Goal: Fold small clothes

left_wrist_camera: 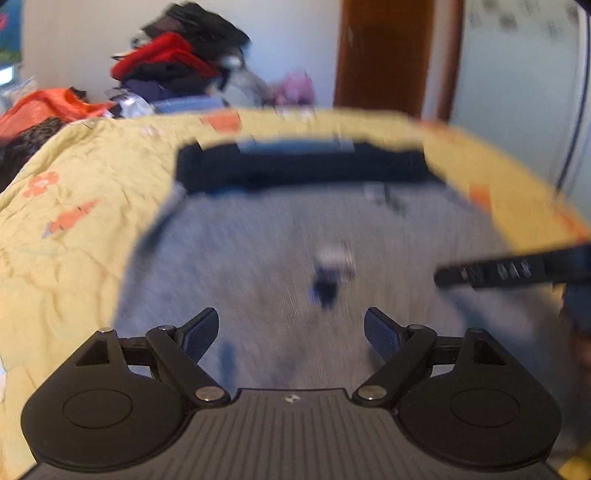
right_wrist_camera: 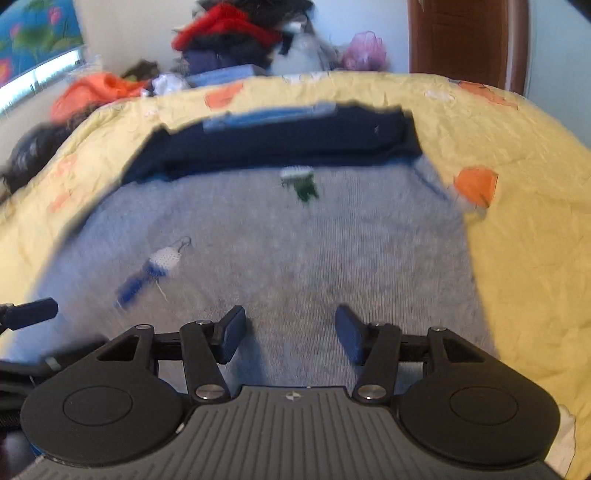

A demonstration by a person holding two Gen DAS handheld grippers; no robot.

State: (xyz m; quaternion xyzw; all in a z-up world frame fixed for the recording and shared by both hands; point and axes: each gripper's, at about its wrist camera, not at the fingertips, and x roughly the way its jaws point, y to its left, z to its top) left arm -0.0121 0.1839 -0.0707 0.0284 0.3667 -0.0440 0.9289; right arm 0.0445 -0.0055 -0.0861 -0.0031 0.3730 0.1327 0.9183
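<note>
A small grey knit garment [left_wrist_camera: 280, 258] [right_wrist_camera: 280, 258] lies flat on the yellow bedspread, with a dark navy band [left_wrist_camera: 303, 170] [right_wrist_camera: 280, 144] along its far edge and small embroidered patches, one blue and white [right_wrist_camera: 155, 269], one green [right_wrist_camera: 301, 182]. My left gripper [left_wrist_camera: 291, 334] hovers over the garment's near part, open, nothing between its fingers. My right gripper [right_wrist_camera: 290, 334] hangs likewise open above the near edge. A finger of the right gripper [left_wrist_camera: 509, 273] reaches in from the right in the left wrist view. The left wrist view is blurred.
The yellow bedspread [left_wrist_camera: 74, 229] [right_wrist_camera: 524, 236] with orange flower prints surrounds the garment. A heap of red and dark clothes [left_wrist_camera: 177, 62] [right_wrist_camera: 236, 33] and an orange item [left_wrist_camera: 48, 107] lie beyond the bed. A brown door [left_wrist_camera: 384, 55] stands at the back right.
</note>
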